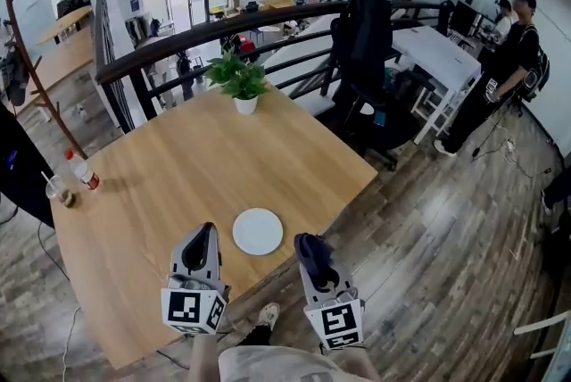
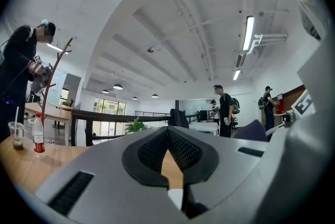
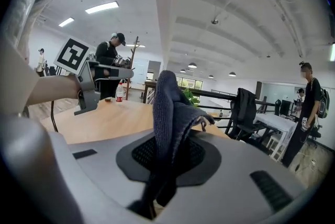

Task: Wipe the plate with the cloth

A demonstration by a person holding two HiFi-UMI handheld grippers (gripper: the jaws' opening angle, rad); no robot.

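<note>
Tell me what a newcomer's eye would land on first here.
A white plate sits alone near the close edge of the wooden table. Flanking it, the right tool is clamped on a dark blue cloth, while the left tool is shut and empty. A potted plant stands at the far edge.

No readable words, numbers or brand names in any view. Only signs are black-and-white square pattern markers (image 1: 185, 307) on the white cube of the left gripper (image 1: 206, 230), and the same kind (image 1: 337, 319) on the cube of the right gripper (image 1: 312, 248). These are block patterns, not letters. One left-cube marker also shows in the right gripper view. The clear plastic bottle with a red label (image 1: 83, 170) on the wooden table has print too small to read.
</note>
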